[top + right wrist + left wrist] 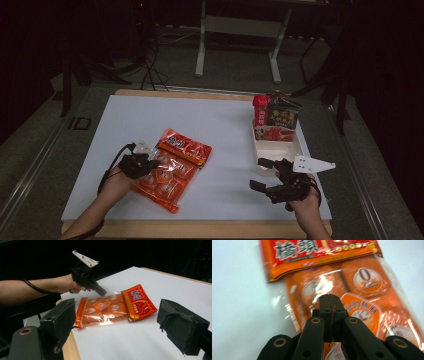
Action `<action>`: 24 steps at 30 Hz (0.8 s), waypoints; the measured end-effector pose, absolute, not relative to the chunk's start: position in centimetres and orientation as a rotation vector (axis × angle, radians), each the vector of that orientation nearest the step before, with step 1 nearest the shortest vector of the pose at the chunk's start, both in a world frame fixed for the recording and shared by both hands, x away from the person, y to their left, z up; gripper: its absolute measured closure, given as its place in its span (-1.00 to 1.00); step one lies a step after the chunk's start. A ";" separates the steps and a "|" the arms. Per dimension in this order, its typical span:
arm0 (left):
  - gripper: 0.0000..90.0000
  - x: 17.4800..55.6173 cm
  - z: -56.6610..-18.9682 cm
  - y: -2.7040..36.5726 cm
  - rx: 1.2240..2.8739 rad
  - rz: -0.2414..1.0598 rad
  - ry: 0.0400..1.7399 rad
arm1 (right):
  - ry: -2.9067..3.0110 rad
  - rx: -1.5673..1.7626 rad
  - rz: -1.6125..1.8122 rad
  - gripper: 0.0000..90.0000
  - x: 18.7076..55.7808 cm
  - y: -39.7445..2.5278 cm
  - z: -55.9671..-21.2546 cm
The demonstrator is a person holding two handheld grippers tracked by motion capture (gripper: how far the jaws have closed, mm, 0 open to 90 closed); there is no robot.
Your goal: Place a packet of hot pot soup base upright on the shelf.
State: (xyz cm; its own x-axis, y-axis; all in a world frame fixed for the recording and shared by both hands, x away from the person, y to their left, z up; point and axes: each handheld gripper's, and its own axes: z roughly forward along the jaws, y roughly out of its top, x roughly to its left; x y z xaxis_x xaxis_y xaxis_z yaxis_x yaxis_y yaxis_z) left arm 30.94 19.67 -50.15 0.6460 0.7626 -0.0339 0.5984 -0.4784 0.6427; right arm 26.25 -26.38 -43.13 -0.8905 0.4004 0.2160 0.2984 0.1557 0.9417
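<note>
The orange snack bag (167,177) lies near the left front of the white table (225,130), its near corner hidden under the left gripper (329,298), whose jaws are pressed together over it; whether they pinch the film is hard to tell. A red packet (184,146) overlaps the bag's far end, printed with "橋頭", the smaller writing too blurred to read. At the right, the right gripper (260,174) hangs with jaws spread wide, empty, beside a white tray (277,150) holding packets (275,117) with unreadable labels.

2 grippers (142,162) (262,175), 5 snack pkts (167,180)
</note>
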 end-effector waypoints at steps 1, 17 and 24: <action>1.00 30.9 -50.1 20.1 2.242 0.342 1.061 | 2.322 0.704 1.858 -0.66 26.3 -26.4 -43.1; 1.00 29.6 -52.1 20.3 2.326 0.256 1.079 | 2.331 0.699 1.853 -0.66 26.4 -26.0 -43.1; 1.00 29.0 -52.2 17.5 2.317 0.195 1.023 | 2.330 0.695 1.856 -0.66 26.2 -26.0 -43.0</action>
State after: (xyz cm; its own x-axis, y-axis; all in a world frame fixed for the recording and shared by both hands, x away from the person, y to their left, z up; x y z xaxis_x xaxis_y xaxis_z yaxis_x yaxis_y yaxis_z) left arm 29.01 17.53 -52.21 0.6932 0.7137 -0.1004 0.6270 -0.5284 0.5725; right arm 26.19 -26.01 -43.04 -0.8934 0.3960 0.2120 0.2952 0.1620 0.9416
